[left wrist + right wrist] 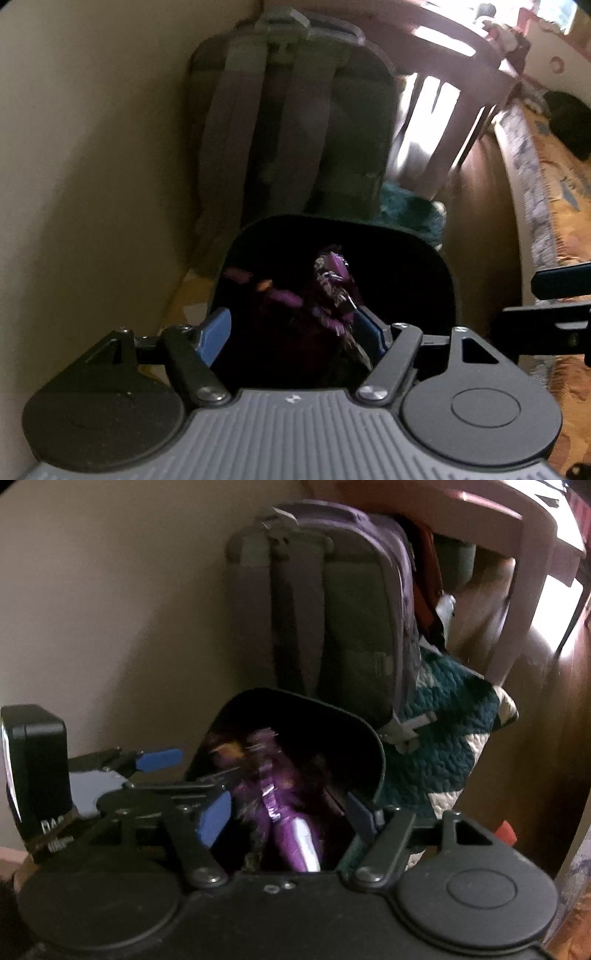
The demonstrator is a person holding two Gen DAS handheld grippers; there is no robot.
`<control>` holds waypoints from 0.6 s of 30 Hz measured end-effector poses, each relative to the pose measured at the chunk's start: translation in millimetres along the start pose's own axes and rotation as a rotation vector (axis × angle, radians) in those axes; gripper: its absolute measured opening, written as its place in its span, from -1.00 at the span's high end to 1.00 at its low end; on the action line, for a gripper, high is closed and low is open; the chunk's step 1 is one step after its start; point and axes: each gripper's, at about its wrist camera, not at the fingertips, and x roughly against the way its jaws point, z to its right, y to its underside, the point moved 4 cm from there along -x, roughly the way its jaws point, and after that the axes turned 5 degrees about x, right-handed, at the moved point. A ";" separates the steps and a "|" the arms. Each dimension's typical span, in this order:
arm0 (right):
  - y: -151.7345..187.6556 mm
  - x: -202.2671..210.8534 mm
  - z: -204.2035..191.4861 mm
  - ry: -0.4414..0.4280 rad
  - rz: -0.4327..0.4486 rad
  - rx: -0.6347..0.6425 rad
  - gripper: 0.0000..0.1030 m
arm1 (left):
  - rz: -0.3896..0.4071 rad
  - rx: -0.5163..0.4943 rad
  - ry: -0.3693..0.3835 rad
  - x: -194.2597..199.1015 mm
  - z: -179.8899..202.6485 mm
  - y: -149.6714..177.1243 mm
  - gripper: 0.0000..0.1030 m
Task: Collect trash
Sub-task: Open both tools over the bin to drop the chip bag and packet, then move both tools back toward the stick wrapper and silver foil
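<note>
A black bin (439, 266) stands right under both grippers, its rim (295, 698) seen from above. Crumpled purple wrappers (332, 284) lie inside it, blurred in the right wrist view as a purple and white wrapper (280, 808). My left gripper (295, 332) hangs over the bin's mouth with its blue fingers (216, 338) spread apart; the wrapper shows between them, close to the right finger, with no pad pressing on it. My right gripper (286, 816) is also over the bin, jaws apart, wrappers below the gap. The left gripper (184, 768) shows at the bin's left side.
A grey-green backpack (288, 122) leans on the cream wall (92, 166) behind the bin. A teal and white quilt (443, 731) lies to its right, under a reddish wooden table (498, 520). A patterned carpet (546, 192) runs along the right.
</note>
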 end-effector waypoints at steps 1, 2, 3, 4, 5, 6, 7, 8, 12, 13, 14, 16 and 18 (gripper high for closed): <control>1.9 6.5 -0.3 -0.004 0.010 0.006 -0.35 | 0.011 -0.002 0.005 6.5 1.5 -0.3 -0.41; 3.7 12.2 0.1 -0.010 0.018 0.006 -0.35 | 0.021 -0.005 0.012 12.7 3.6 -1.0 -0.41; 5.5 18.3 0.2 -0.018 0.028 0.006 -0.35 | 0.034 -0.012 0.022 19.8 6.7 -1.5 -0.41; 7.3 24.6 0.7 -0.026 0.040 0.008 -0.35 | 0.047 -0.019 0.027 26.4 9.7 -2.2 -0.41; 9.1 30.7 1.0 -0.028 0.051 0.012 -0.35 | 0.059 -0.025 0.031 32.6 13.2 -3.3 -0.41; 11.6 38.0 1.6 -0.027 0.065 0.014 -0.35 | 0.073 -0.033 0.039 39.9 17.8 -4.0 -0.41; 13.6 44.2 2.6 -0.028 0.077 0.016 -0.36 | 0.084 -0.039 0.046 46.3 21.7 -5.2 -0.41; 15.9 50.8 3.5 -0.028 0.092 0.019 -0.36 | 0.095 -0.045 0.050 51.3 26.2 -6.0 -0.42; 30.7 79.7 12.3 0.015 0.158 0.040 -0.37 | 0.128 -0.077 0.084 68.1 49.9 -5.9 -0.54; 35.0 86.5 15.6 0.034 0.175 0.044 -0.37 | 0.133 -0.092 0.095 70.7 57.9 -5.7 -0.54; 38.8 92.5 19.2 0.048 0.191 0.046 -0.37 | 0.139 -0.109 0.102 73.6 66.3 -4.8 -0.54; 48.2 103.8 29.5 0.066 0.214 0.031 -0.38 | 0.156 -0.141 0.119 79.0 84.0 -3.1 -0.54; 58.9 115.2 41.5 0.078 0.235 0.011 -0.40 | 0.171 -0.166 0.144 85.4 103.1 -2.3 -0.54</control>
